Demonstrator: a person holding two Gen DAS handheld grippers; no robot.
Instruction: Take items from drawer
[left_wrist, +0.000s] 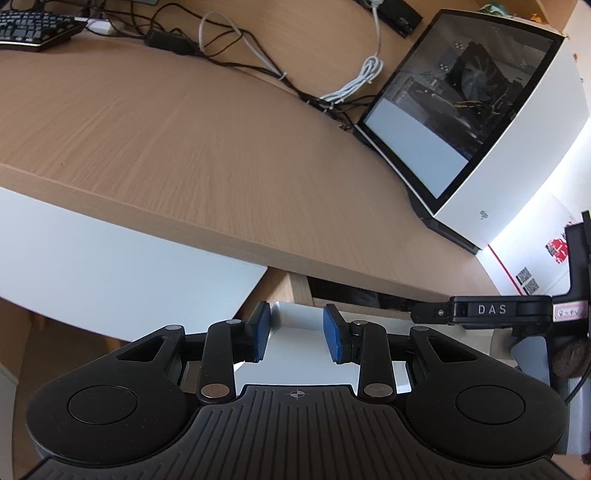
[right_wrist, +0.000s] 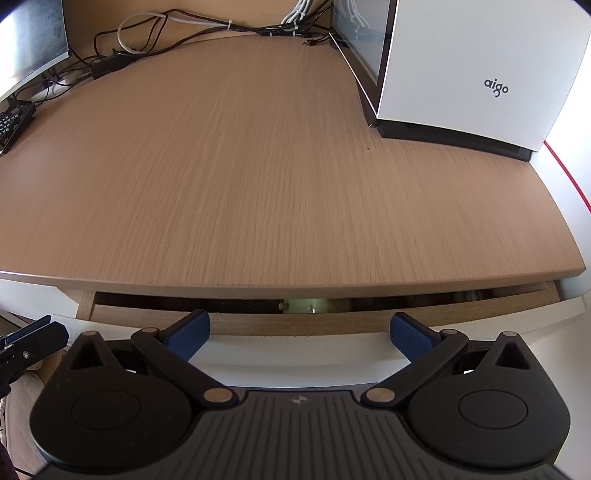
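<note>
- The drawer (right_wrist: 295, 325) sits under the wooden desk (right_wrist: 277, 166), pulled out a little; its white front runs across at 6 o'clock in my right view.
- Through the narrow gap I see only dark shapes inside; I cannot tell what they are.
- My right tongs (right_wrist: 299, 332) hover just before the drawer front, jaws spread wide, holding nothing.
- My left tongs (left_wrist: 297, 332) are about half open around the drawer's left corner; whether the pads touch it I cannot tell.
- A white computer case (right_wrist: 472, 74) stands at 1 o'clock on the desk.
- Cables (left_wrist: 240, 48) and a keyboard (left_wrist: 33, 26) lie at 11 o'clock.
</note>
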